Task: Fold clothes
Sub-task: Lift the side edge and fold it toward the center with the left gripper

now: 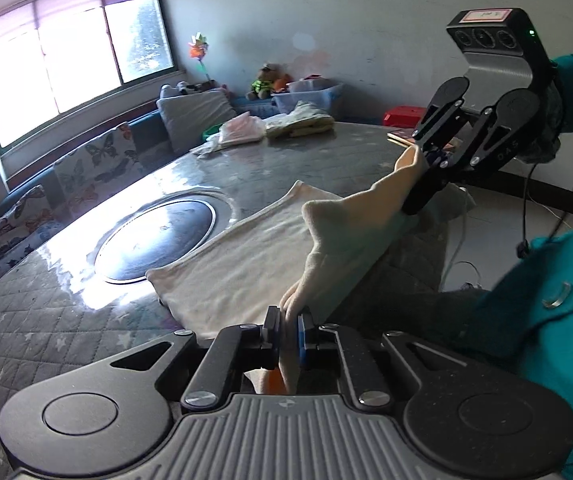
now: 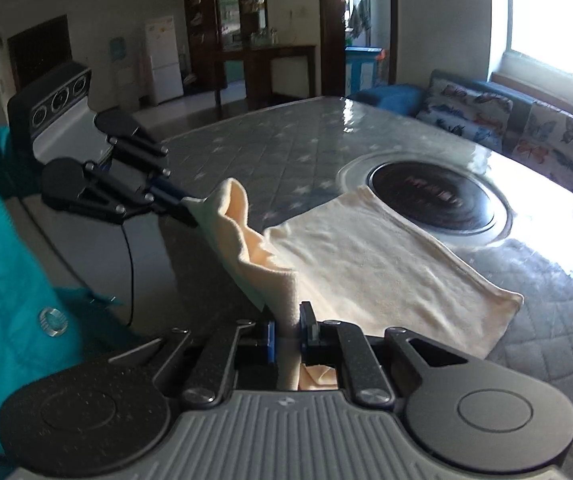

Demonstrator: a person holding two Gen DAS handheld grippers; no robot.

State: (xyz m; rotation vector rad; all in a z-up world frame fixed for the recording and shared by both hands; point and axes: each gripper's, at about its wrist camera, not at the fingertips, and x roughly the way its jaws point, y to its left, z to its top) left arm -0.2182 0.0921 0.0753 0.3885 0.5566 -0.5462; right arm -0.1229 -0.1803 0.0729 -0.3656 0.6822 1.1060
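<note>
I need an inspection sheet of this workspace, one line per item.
Surface: quilted star-pattern table cover with a round inset cooktop.
Job's things: cream garment lying flat, near edge lifted.
Clutter: folded clothes at the far edge.
Grippers: left gripper and right gripper each shut on a near corner.
Cables: black cable hanging beside the table.
Surroundings: window, butterfly cushions, fridge.

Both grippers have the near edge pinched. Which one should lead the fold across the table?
Neither clearly. The left gripper and the right gripper are each shut on a near corner of the cream garment, lifted off the table. Probably carry both forward together.
</note>
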